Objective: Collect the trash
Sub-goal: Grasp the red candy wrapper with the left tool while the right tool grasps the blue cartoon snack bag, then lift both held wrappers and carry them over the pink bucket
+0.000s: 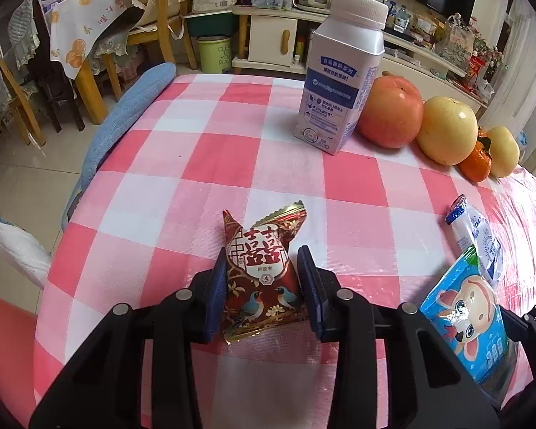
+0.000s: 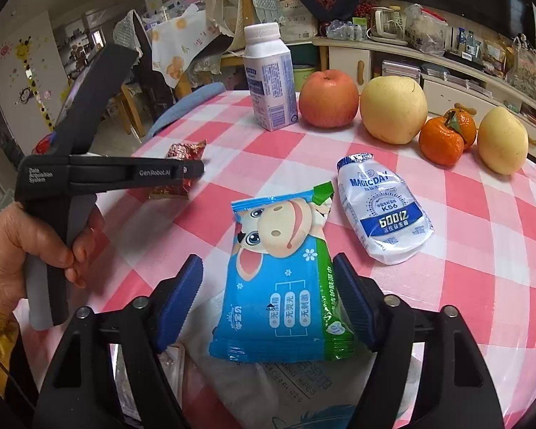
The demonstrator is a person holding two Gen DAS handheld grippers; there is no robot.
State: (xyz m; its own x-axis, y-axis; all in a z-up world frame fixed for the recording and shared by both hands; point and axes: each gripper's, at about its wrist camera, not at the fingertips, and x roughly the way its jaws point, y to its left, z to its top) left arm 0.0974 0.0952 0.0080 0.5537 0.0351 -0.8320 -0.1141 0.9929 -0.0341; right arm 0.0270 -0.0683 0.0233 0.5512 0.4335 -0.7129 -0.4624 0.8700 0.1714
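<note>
Item: we've left gripper [image 1: 261,286] pinching red wrapper [image 1: 261,275] on table [image 1: 196,150], right gripper [image 2: 268,296] half-wide astride blue pack [image 2: 278,286], w/ slip risk if pack crumples.

Wooden chairs [image 1: 89,68], cluttered white sideboard [image 2: 446,68]

You are looking at three pieces of trash lying on the checked cloth. The red and gold candy wrapper [image 1: 261,271], printed with birds, is sitting puffed and crinkled at the lower centre of the left view. The blue wet-wipe packet [image 2: 282,279] with a cartoon cow is lying flat at the lower centre of the right view. The white squashed pouch [image 2: 384,207] is resting just to its right.
</note>
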